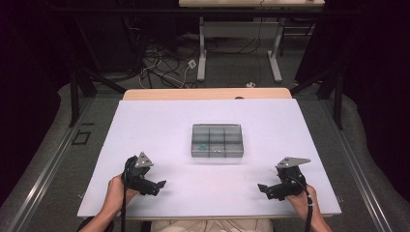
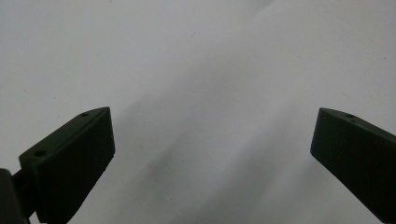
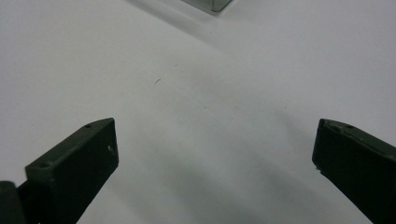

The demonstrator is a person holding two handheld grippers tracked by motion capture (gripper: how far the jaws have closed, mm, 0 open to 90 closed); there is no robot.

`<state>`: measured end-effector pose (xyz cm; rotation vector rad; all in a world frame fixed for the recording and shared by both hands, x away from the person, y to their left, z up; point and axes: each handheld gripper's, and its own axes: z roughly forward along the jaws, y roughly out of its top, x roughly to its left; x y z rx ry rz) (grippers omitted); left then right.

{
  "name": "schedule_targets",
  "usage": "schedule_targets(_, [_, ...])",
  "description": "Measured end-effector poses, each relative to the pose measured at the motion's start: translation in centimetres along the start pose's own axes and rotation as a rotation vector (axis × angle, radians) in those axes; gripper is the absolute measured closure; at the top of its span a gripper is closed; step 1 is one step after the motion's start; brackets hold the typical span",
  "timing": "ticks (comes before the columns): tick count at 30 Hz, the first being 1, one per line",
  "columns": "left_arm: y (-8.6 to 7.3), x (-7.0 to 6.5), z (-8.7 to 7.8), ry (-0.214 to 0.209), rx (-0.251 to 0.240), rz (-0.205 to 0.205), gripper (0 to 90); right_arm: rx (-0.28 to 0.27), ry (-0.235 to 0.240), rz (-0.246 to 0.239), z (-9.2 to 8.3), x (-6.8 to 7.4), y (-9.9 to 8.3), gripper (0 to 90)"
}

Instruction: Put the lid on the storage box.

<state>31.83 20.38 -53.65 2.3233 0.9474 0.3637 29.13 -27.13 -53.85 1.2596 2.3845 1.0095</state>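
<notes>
A clear plastic compartment box sits in the middle of the white table; one left compartment holds a small teal item. My left gripper rests low over the table's near left, held by a hand, open with bare table between its jaws. My right gripper is at the near right, also open and holding nothing. A corner of the box peeks in at the top of the right gripper view.
Beyond the white table's far edge runs a wooden strip, then a floor with tangled cables and the legs of another desk. Dark frame posts stand at both sides.
</notes>
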Motion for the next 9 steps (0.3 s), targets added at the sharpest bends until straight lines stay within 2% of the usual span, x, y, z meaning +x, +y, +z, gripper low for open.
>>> schedule_targets(4, [0.12, 0.01, 0.04, -0.003, 0.010, 0.005, 0.0, 0.006, 0.007, -0.003, 0.09, -0.10, -0.06, 0.0])
schedule_targets(9, [0.08, -0.05, 0.00, -0.007, -0.006, 0.004, 0.0, 0.005, 0.010, -0.007, -0.07, -0.08, -0.13, 0.0])
